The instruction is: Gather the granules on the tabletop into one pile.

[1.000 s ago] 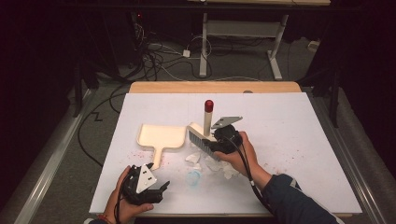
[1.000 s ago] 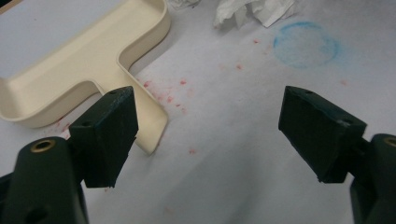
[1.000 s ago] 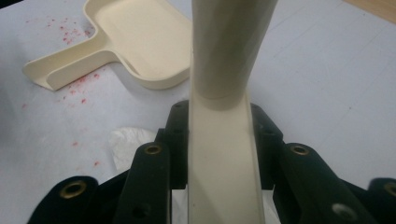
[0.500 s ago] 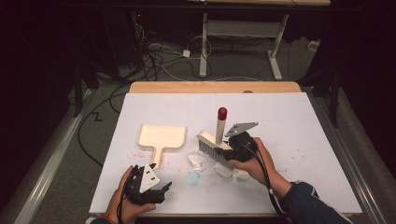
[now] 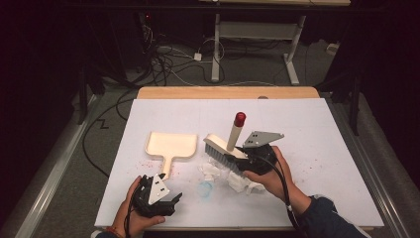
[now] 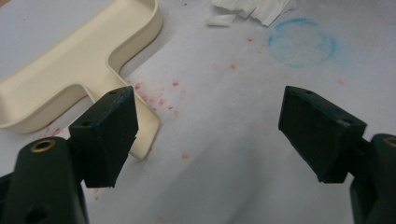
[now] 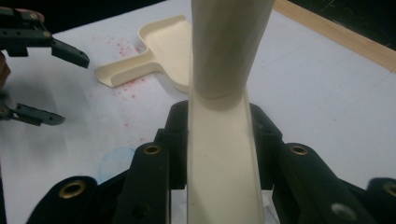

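Near the middle of the surface (image 5: 307, 119), my right gripper (image 5: 247, 159) has its fingers clamped on the brush (image 5: 224, 147), bristles above the paper scraps (image 5: 236, 179). My left gripper (image 5: 166, 201) waits with fingers apart beside the dustpan (image 5: 168, 145) handle. Nothing is swept in yet; the dustpan still needs gripping.

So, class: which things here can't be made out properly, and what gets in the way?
- Brush bristles: right gripper view, hidden behind its own cream back and handle.
- Paper scraps: high view, partly under the right tongs and hand.
- Dustpan: left gripper view, cut off by the top and left edges.
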{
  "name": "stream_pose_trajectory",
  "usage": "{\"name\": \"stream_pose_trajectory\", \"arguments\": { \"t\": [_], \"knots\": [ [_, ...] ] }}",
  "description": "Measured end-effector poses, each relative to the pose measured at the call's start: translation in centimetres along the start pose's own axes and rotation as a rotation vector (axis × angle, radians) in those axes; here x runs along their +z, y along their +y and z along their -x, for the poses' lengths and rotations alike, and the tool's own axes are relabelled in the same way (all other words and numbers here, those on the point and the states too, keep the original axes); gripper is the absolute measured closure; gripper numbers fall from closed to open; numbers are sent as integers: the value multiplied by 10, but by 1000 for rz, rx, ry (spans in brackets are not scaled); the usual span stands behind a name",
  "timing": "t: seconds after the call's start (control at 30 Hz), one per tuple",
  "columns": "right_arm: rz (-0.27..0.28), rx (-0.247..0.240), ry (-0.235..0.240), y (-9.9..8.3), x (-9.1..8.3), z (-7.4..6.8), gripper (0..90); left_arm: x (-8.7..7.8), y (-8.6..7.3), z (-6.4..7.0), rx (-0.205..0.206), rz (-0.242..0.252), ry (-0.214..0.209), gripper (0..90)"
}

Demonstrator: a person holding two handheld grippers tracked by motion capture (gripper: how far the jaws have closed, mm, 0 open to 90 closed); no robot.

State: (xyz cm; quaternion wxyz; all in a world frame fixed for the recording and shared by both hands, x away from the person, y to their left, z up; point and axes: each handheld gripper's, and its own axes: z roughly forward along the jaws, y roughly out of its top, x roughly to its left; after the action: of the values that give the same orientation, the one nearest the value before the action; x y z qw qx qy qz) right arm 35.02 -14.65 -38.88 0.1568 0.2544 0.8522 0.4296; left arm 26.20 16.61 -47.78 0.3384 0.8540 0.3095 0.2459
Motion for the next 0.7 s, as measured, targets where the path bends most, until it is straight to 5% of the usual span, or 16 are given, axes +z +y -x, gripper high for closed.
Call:
{"name": "stream_pose_trajectory", "arguments": {
  "t": [0.2, 0.4, 0.7],
  "knots": [
    [-5, -11, 90, -4, 5, -20, 682, -2, -1, 0, 1, 7, 2, 188],
    [-70, -11, 145, -21, 16, -34, 683, -6, -1, 0, -1, 28, 16, 188],
    [-104, -4, 74, -30, 23, -23, 683, -3, -1, 1, 10, 10, 0, 188]
  ]
}}
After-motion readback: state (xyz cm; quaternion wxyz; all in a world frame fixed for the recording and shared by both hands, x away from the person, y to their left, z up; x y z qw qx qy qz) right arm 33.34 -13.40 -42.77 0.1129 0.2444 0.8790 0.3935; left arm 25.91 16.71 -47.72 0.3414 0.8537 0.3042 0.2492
